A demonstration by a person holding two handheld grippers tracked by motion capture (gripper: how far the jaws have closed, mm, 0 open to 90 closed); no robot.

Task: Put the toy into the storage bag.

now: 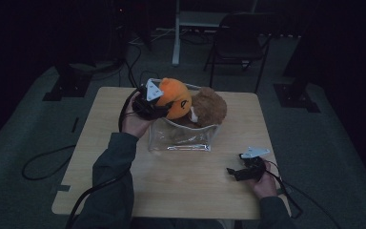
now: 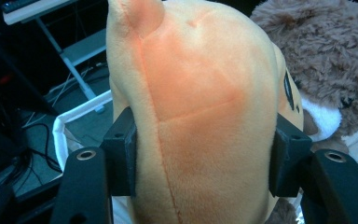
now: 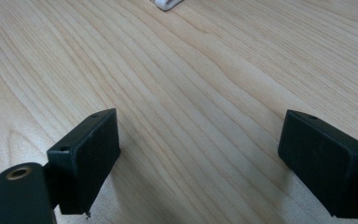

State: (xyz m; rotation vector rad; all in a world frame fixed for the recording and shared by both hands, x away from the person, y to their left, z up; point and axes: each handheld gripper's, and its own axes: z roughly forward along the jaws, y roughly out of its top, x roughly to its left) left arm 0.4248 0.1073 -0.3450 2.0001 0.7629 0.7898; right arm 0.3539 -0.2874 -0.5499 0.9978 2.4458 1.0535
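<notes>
The high view is dim, so the room beyond the desk (image 1: 171,186) is mostly dark; a folding chair (image 1: 238,40) and floor cables are barely readable. The clear plastic bag (image 1: 183,138) standing on the desk shows mainly by its glinting lower edge, and its walls hide the lower bodies of the toys inside it. In the left gripper view the orange plush toy (image 2: 200,107) is cut off at top and bottom, and its face is turned away, with just a dark eye mark at the right edge.

The orange plush is soft, short-piled and rounded, with a stitched seam down its back and a small pointed ear on top. It sits in the left end of the bag, touching the shaggy brown plush toy (image 1: 209,106) beside it.

The left claw (image 1: 159,106) is closed halfway, both pads pressing the orange plush's sides. The right claw (image 3: 200,158) stands wide apart and empty, low over bare desk near the right edge.
</notes>
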